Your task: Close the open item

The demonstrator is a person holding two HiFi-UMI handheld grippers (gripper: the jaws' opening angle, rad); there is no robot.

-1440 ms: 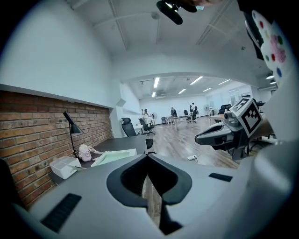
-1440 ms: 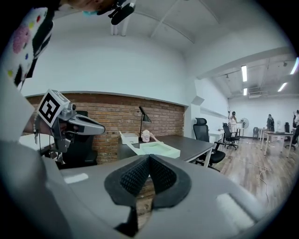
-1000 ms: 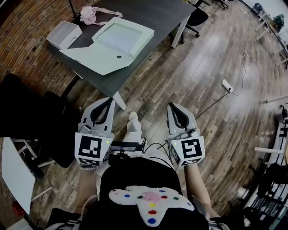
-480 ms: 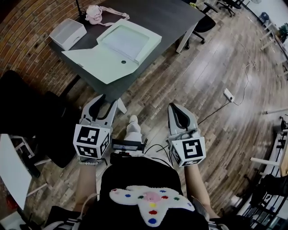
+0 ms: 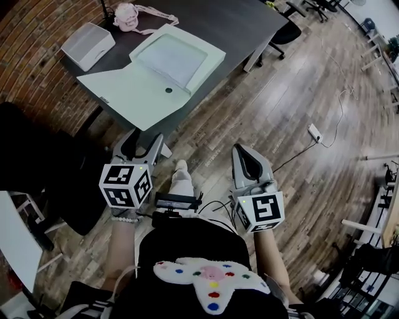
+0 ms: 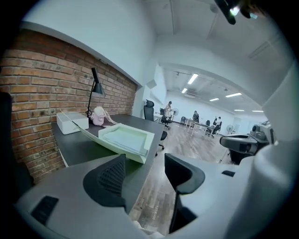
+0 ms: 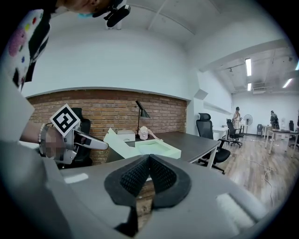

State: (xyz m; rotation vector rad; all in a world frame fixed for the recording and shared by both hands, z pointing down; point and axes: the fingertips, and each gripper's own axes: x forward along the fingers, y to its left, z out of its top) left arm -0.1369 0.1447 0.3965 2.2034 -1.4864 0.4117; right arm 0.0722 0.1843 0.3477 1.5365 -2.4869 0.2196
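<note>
A flat pale-green box (image 5: 174, 56) lies open on the dark table (image 5: 240, 25), its lid flap (image 5: 128, 90) spread toward the table's near edge. In the left gripper view the box (image 6: 126, 139) sits ahead, beyond the jaws. My left gripper (image 5: 142, 144) hovers just short of the table's near corner; its jaws are opening, with nothing between them (image 6: 145, 169). The right gripper (image 5: 246, 154) hangs over the wooden floor, well short of the table. Its jaws (image 7: 148, 172) are shut and hold nothing. The right gripper view shows the box (image 7: 158, 148) and the left gripper (image 7: 91, 143).
A small white box (image 5: 87, 45) and a pink pouch (image 5: 128, 15) sit at the table's far end by a brick wall, with a black desk lamp (image 6: 96, 83). A black chair (image 5: 37, 156) stands at left, an office chair (image 5: 275, 26) beyond the table. A power strip (image 5: 313, 132) lies on the floor.
The left gripper's jaws went from shut to wide apart, and it rose a little toward the table's near corner. The right gripper stayed where it was, shut.
</note>
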